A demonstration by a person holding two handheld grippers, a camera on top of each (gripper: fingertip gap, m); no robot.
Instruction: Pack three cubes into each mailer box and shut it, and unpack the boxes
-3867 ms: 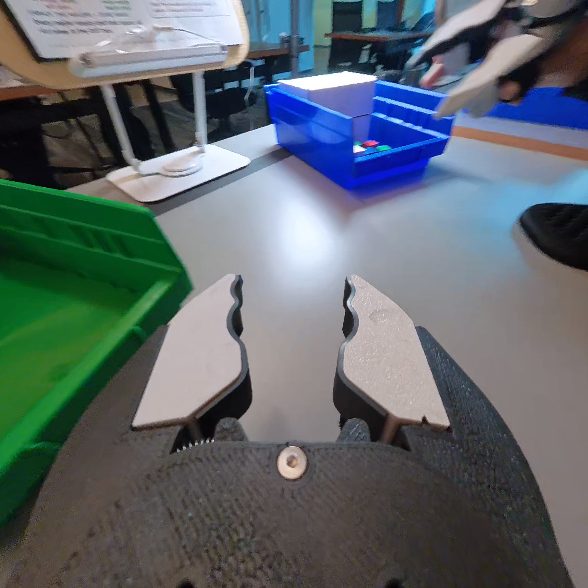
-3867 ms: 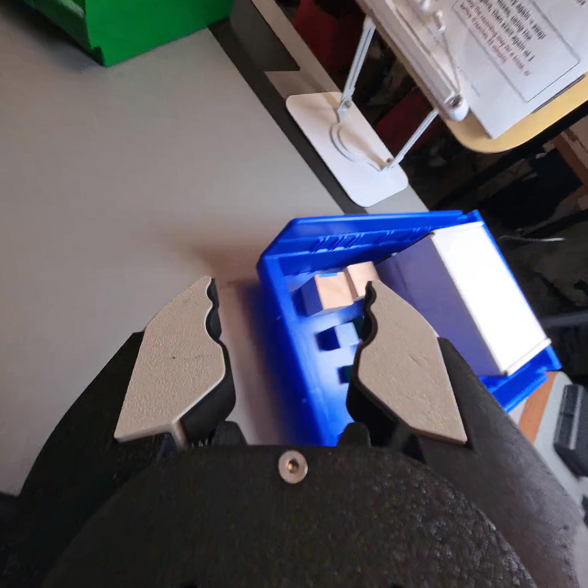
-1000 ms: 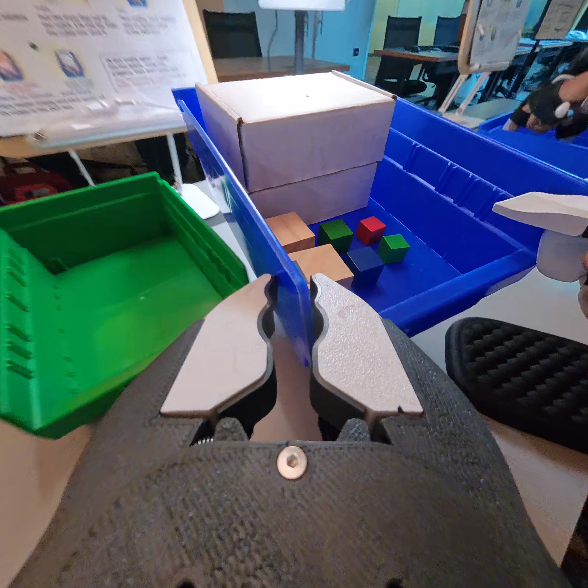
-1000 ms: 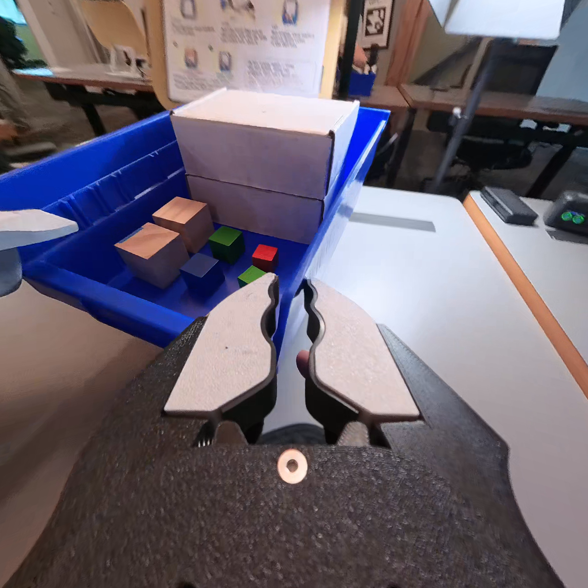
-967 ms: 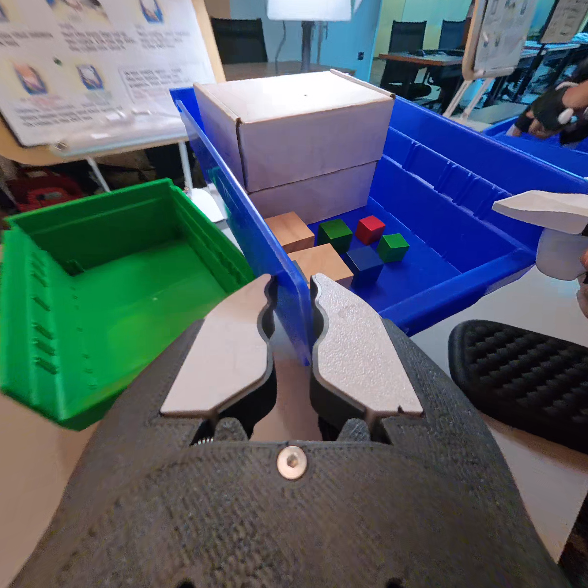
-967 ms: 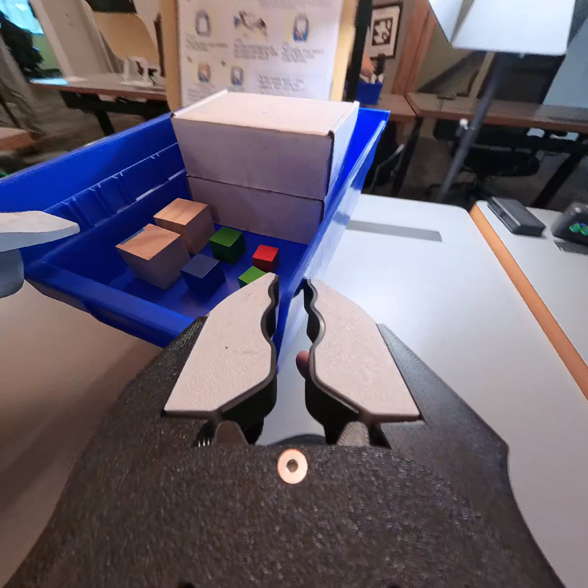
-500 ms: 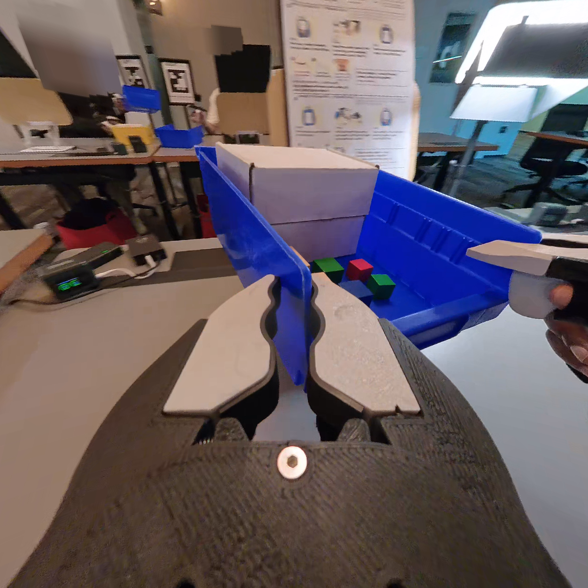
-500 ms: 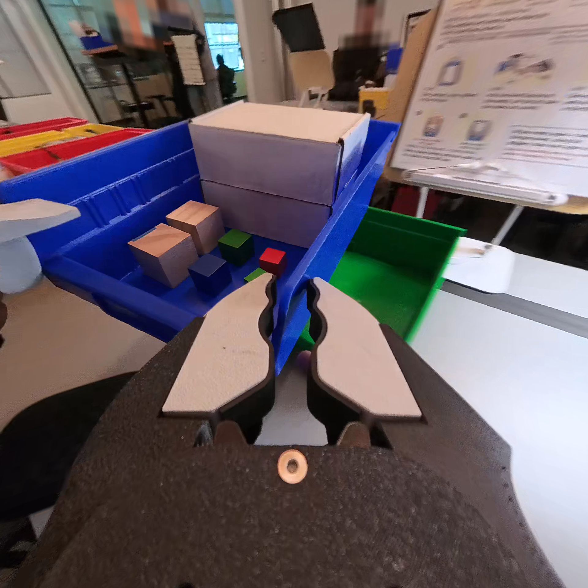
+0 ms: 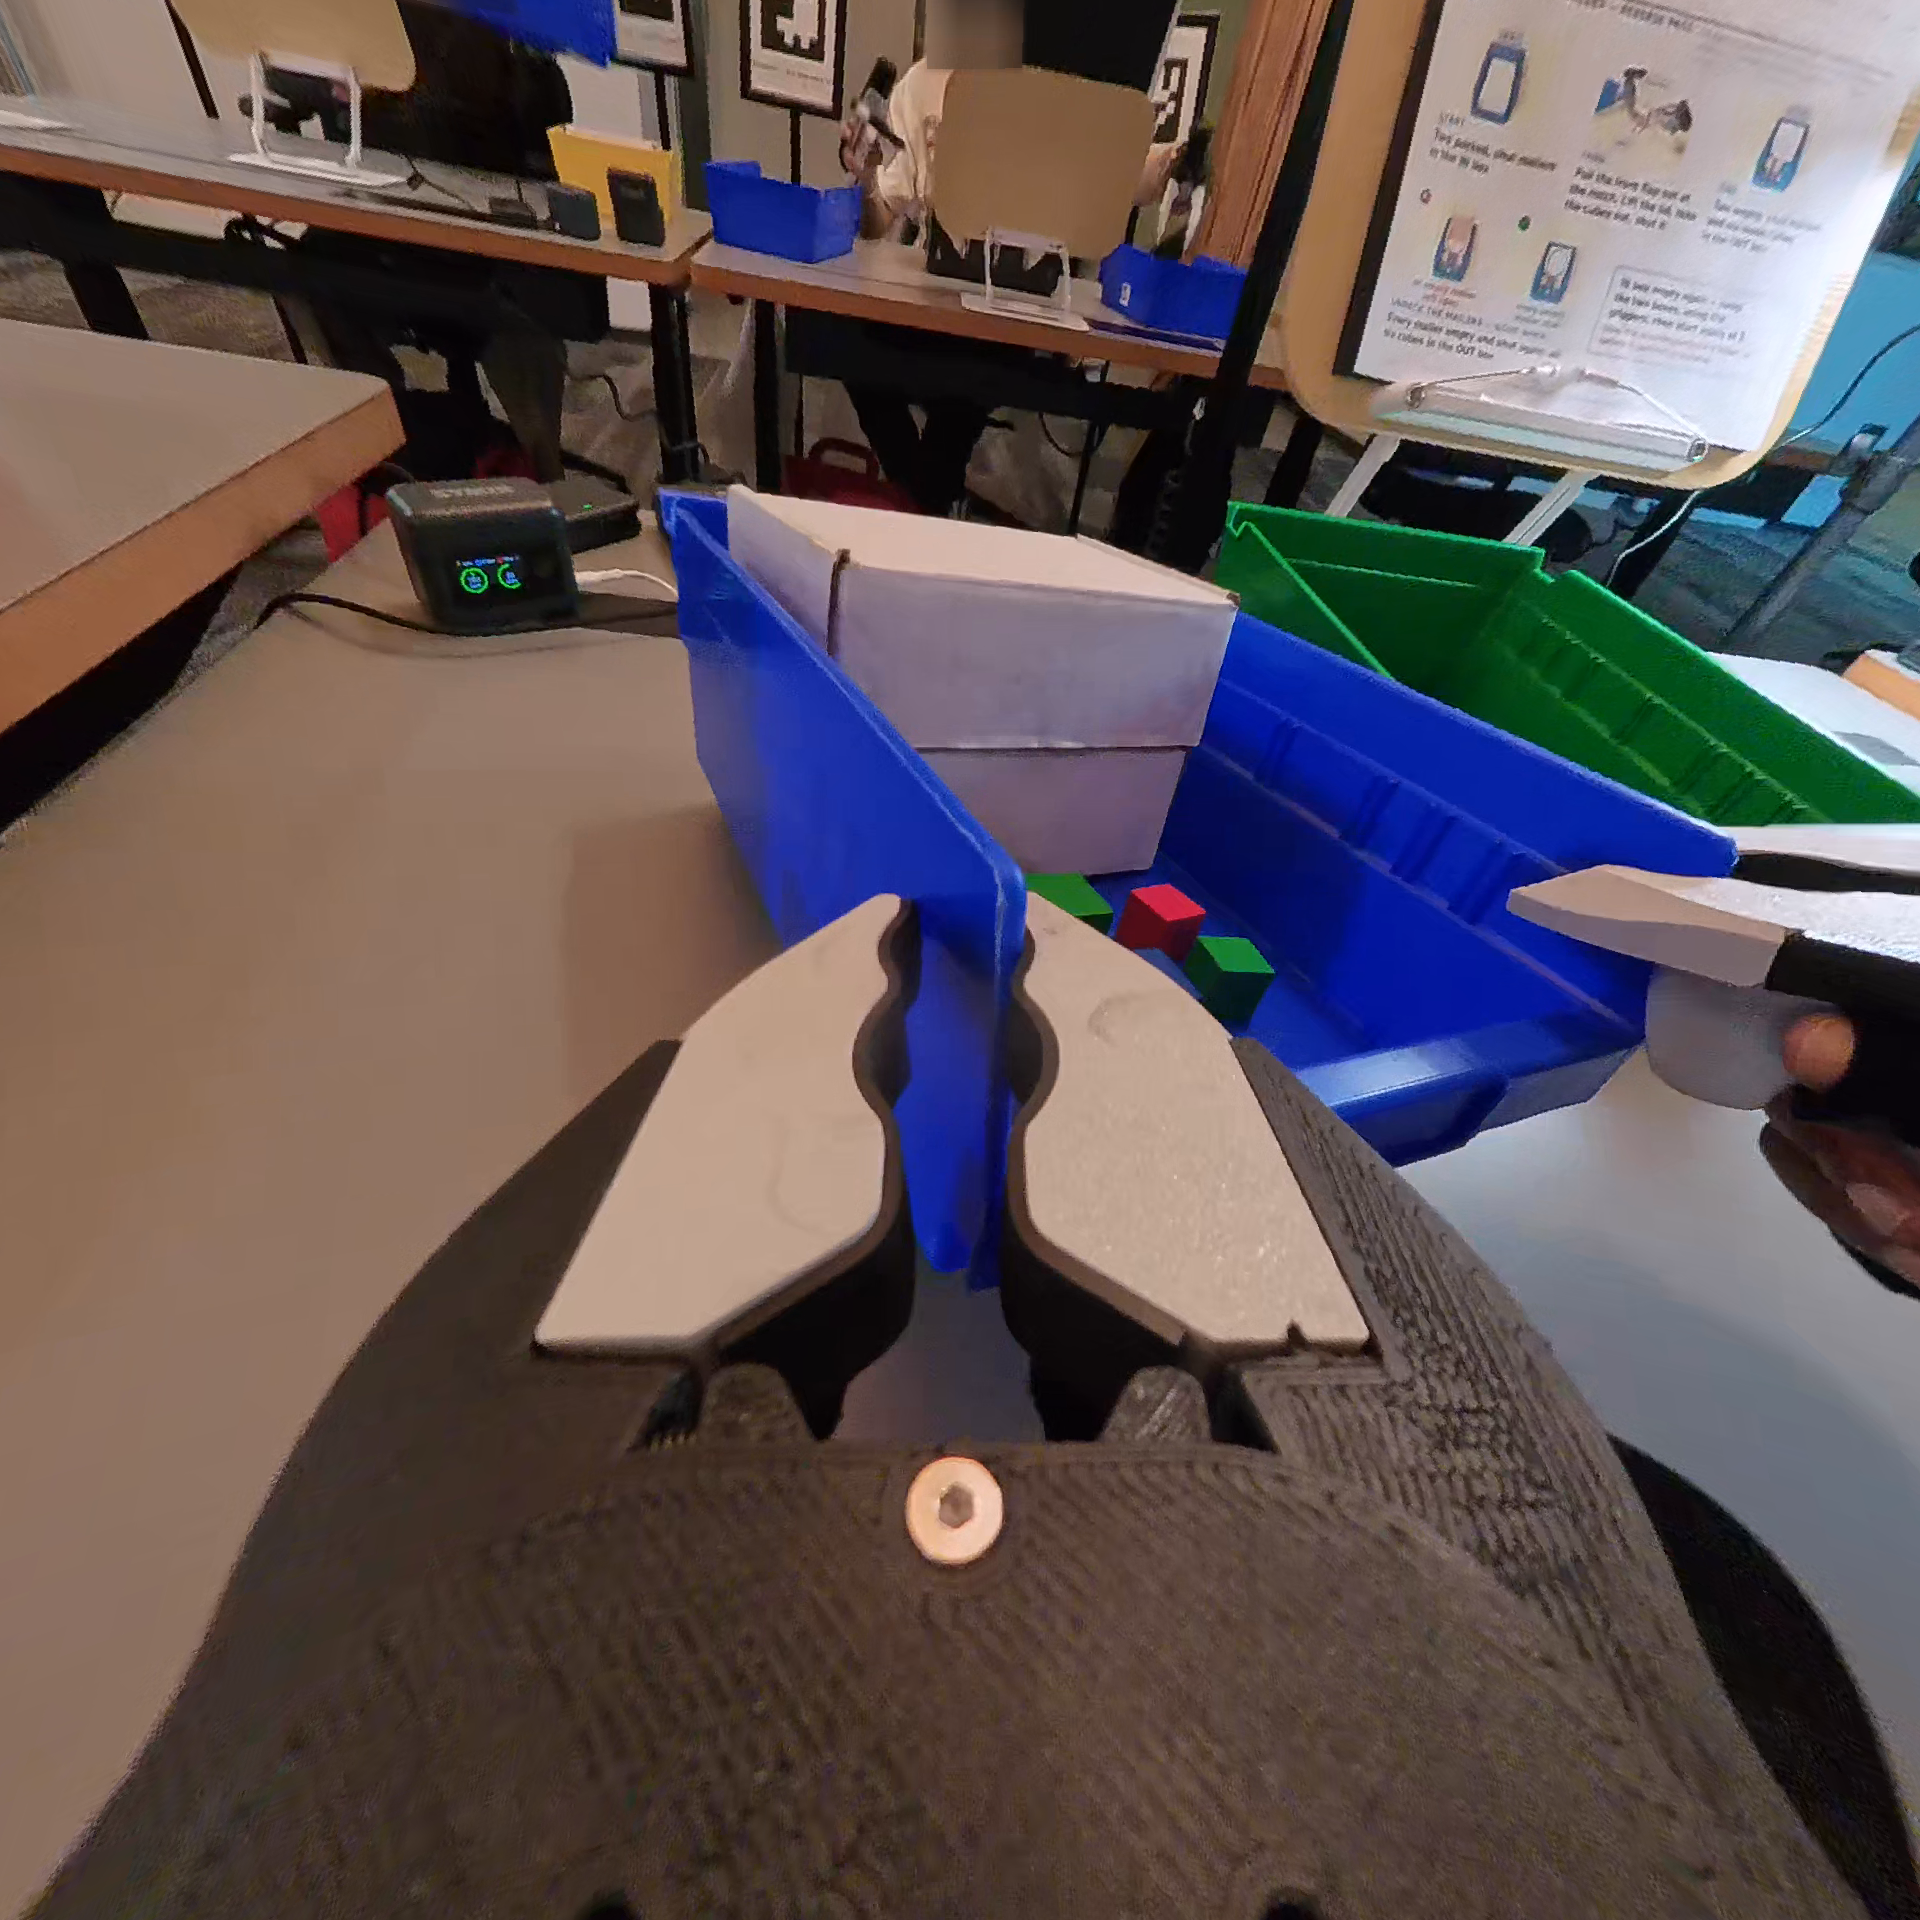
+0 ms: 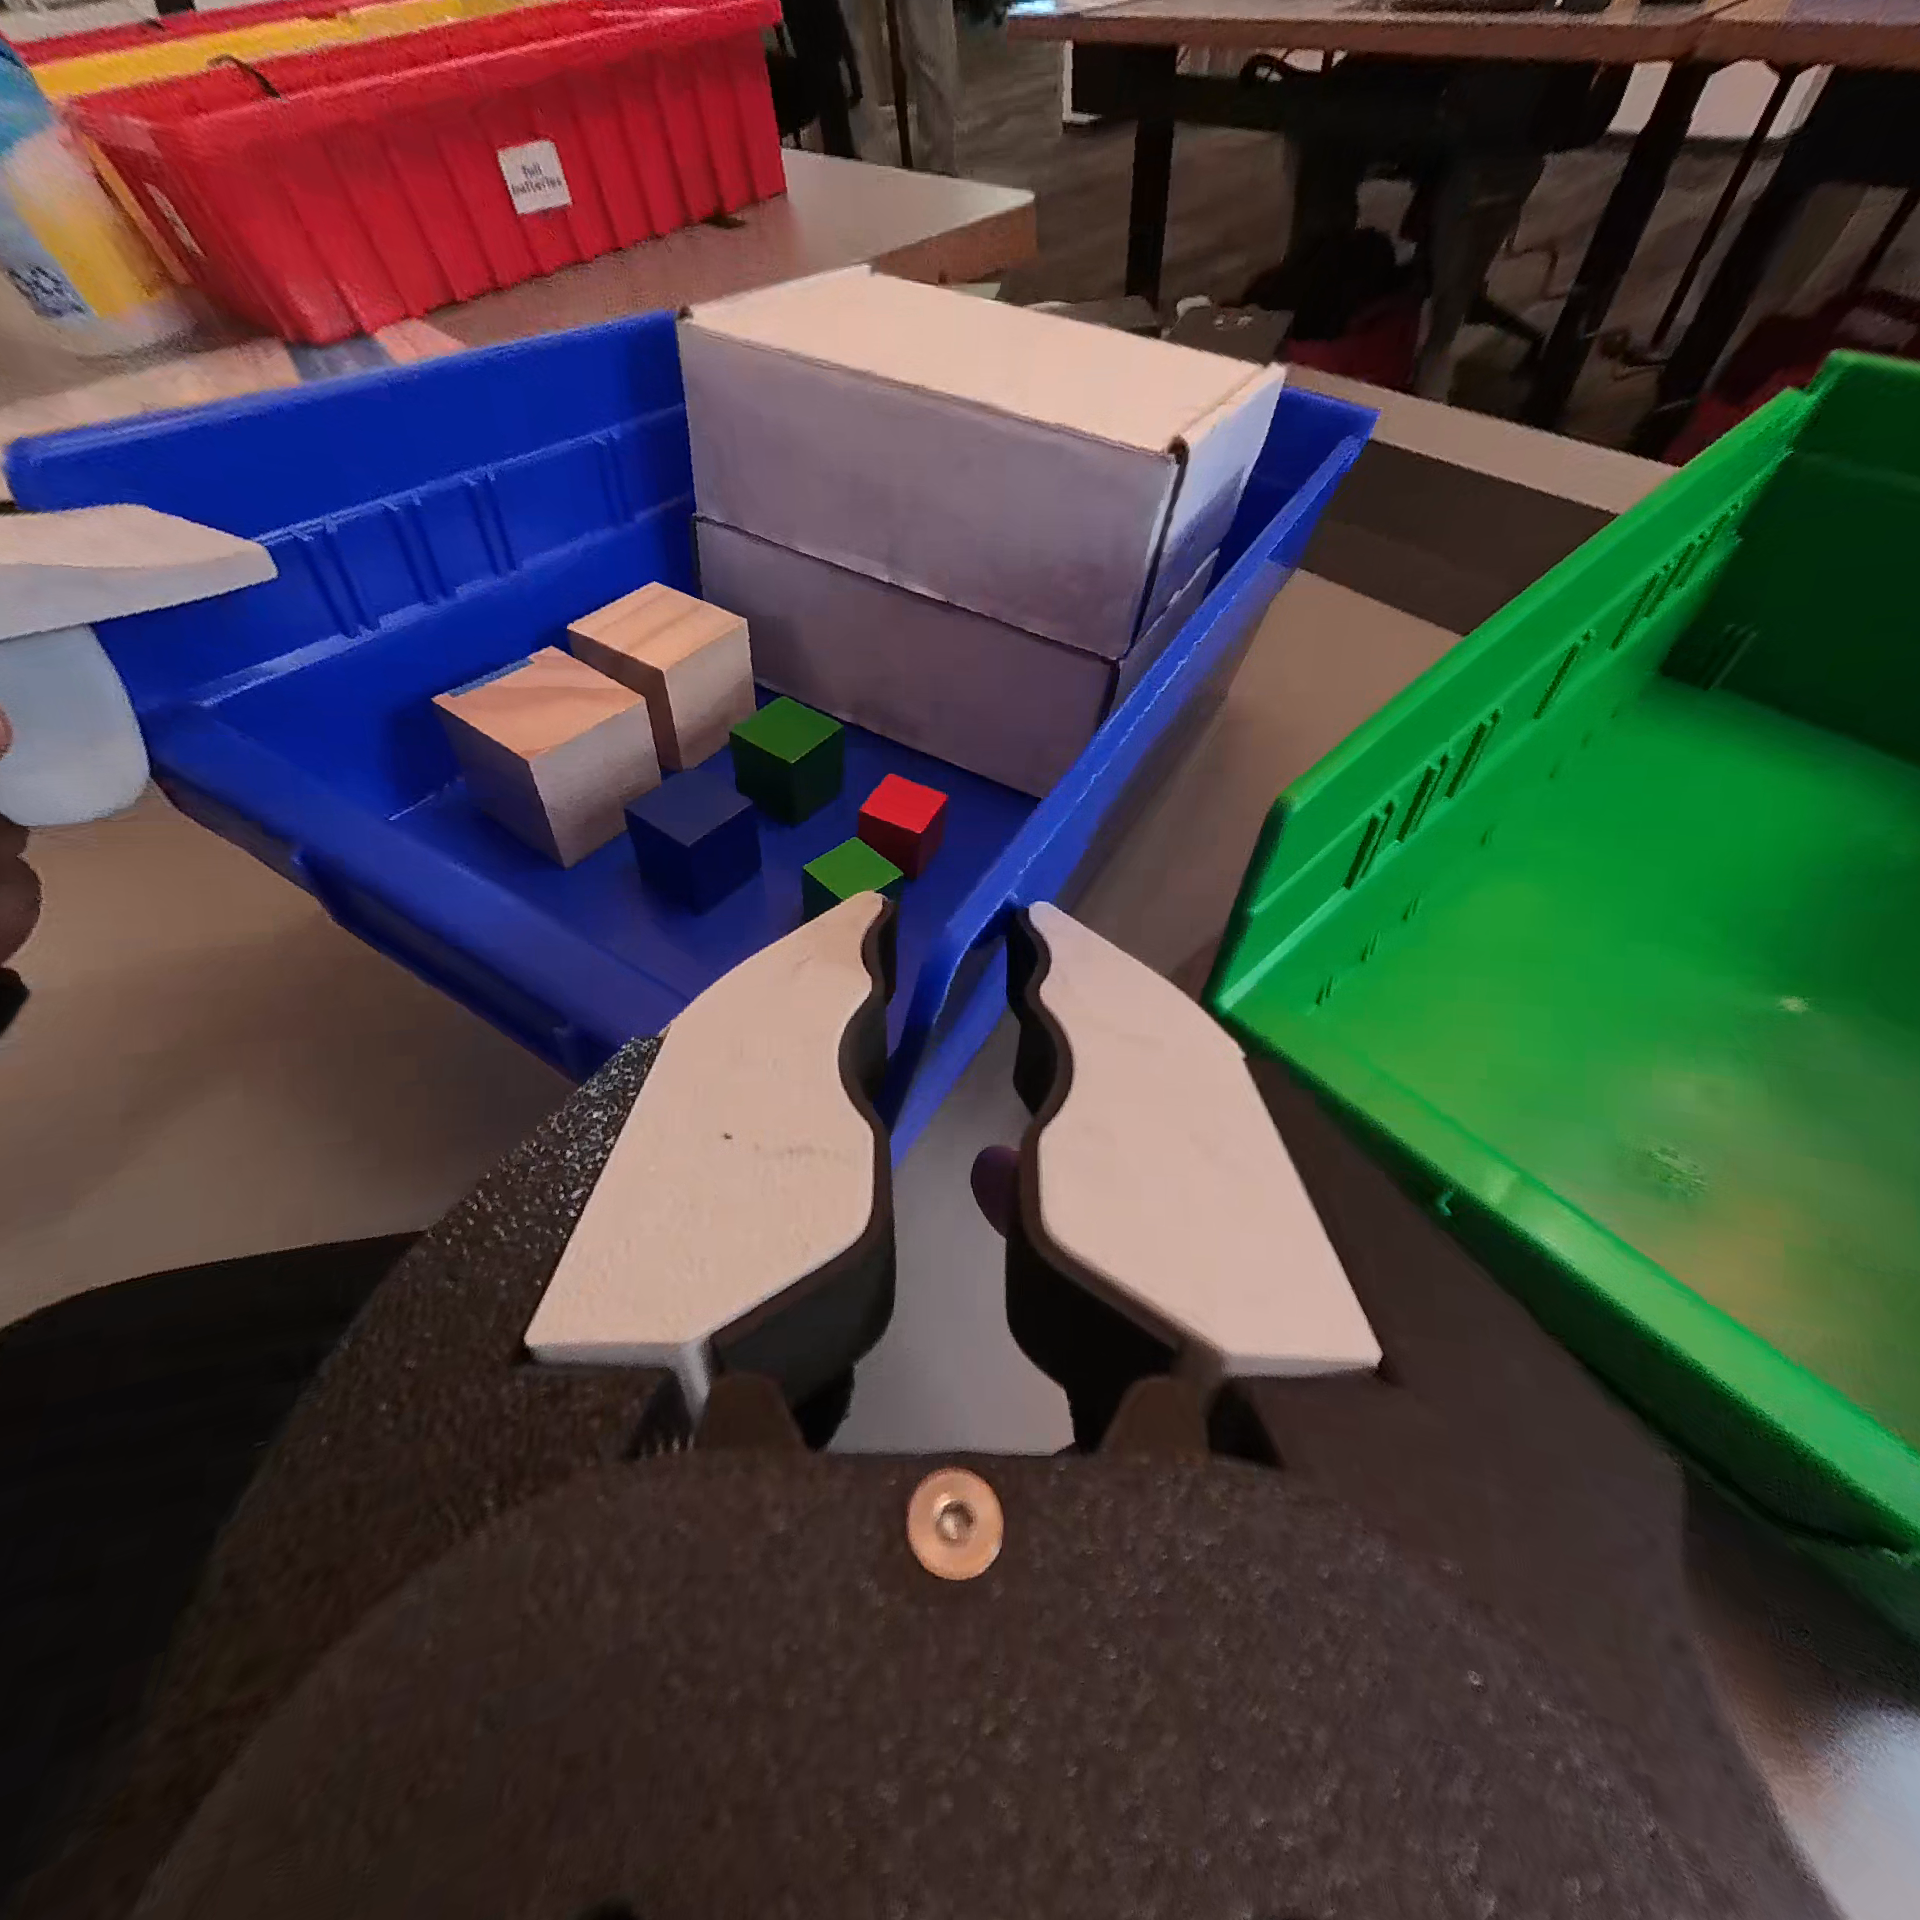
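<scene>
A blue bin (image 9: 831,748) holds two stacked shut white mailer boxes (image 9: 1018,644) and loose cubes. My left gripper (image 9: 961,914) is shut on the bin's left wall. My right gripper (image 10: 951,914) is shut on its right wall (image 10: 1091,790). The right wrist view shows the boxes (image 10: 914,457), two wooden cubes (image 10: 551,748), a dark blue cube (image 10: 691,831), a dark green cube (image 10: 787,753), a red cube (image 10: 902,816) and a green cube (image 10: 850,873). The left wrist view shows the red cube (image 9: 1158,914) and two green cubes (image 9: 1226,971).
An empty green bin (image 10: 1558,935) stands right beside the blue bin, also in the left wrist view (image 9: 1558,665). A black device with a lit display (image 9: 483,566) sits at the table's back left. A red crate (image 10: 416,177) and an instruction board (image 9: 1600,208) stand behind. The left gripper's tips are roughly 20 cm from the right gripper's.
Both grippers, open and apart 3.9 s ago, have closed on the blue bin's side walls. In the last second they have swung it round, so the green bin now lies on its right.
</scene>
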